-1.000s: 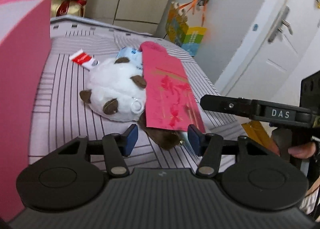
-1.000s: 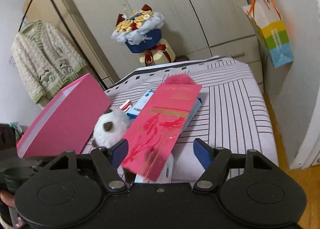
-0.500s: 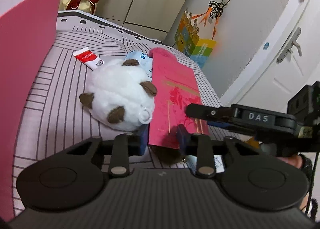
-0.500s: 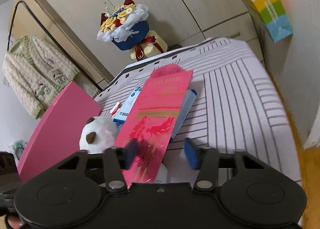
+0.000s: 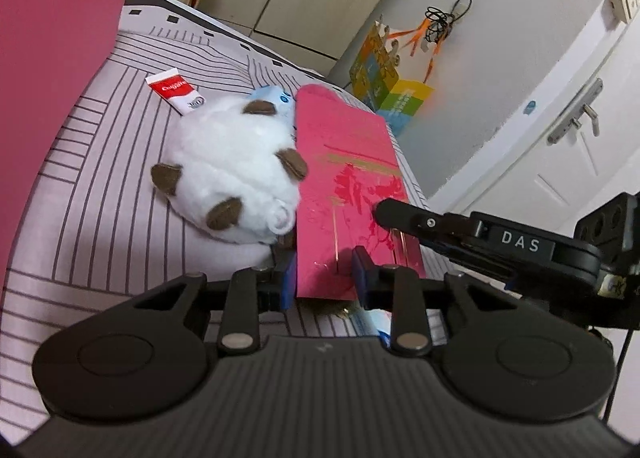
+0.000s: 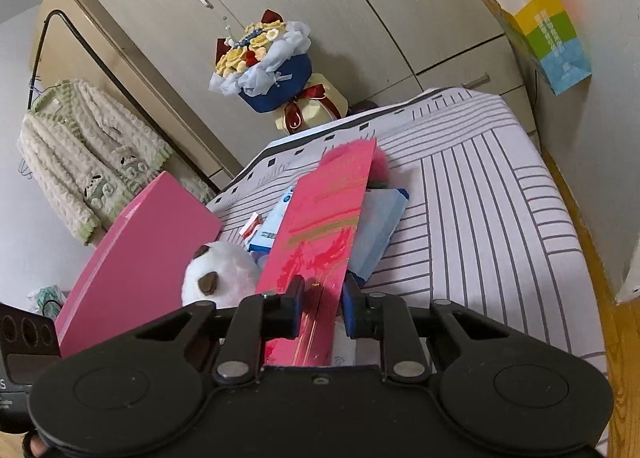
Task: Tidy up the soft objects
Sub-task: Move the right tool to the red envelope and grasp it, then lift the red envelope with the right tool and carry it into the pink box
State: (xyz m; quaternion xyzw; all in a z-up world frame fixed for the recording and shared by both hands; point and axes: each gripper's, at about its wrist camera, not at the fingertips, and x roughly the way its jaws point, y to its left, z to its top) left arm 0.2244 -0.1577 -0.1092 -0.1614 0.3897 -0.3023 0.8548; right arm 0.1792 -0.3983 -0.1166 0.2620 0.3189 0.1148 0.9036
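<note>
Far left: pink box lid [image 5: 52, 70], upright on the striped bedspread [image 5: 100, 194]; in the right wrist view the same lid [image 6: 136, 258] leaning at the bed's left edge. Just right of it, small red-and-white tube [image 5: 175, 93] lying flat. Centre-left: white plush toy with brown patches [image 5: 232, 178], resting on the bedspread, its right side touching the red envelope [image 5: 348, 194]; in the right wrist view, plush [image 6: 218, 274] just left of the envelope [image 6: 324, 230].

Centre: left gripper [image 5: 324, 278], blue pads narrowed to either side of the envelope's near edge, seemingly clamped on it. Envelope tilted, lying over a light-blue packet [image 6: 380, 226] and a pink fluffy item [image 6: 378, 158] at its far end.

Right: right gripper [image 6: 322, 306], pads drawn in close on both faces of the envelope's lower part, contact apparent; in the left wrist view, its black finger [image 5: 404, 216] lying across the envelope's right side.

Background: bouquet [image 6: 264, 62] before the wardrobe [image 6: 320, 10]; colourful paper bag [image 6: 548, 34] hanging on the wall at far right.
</note>
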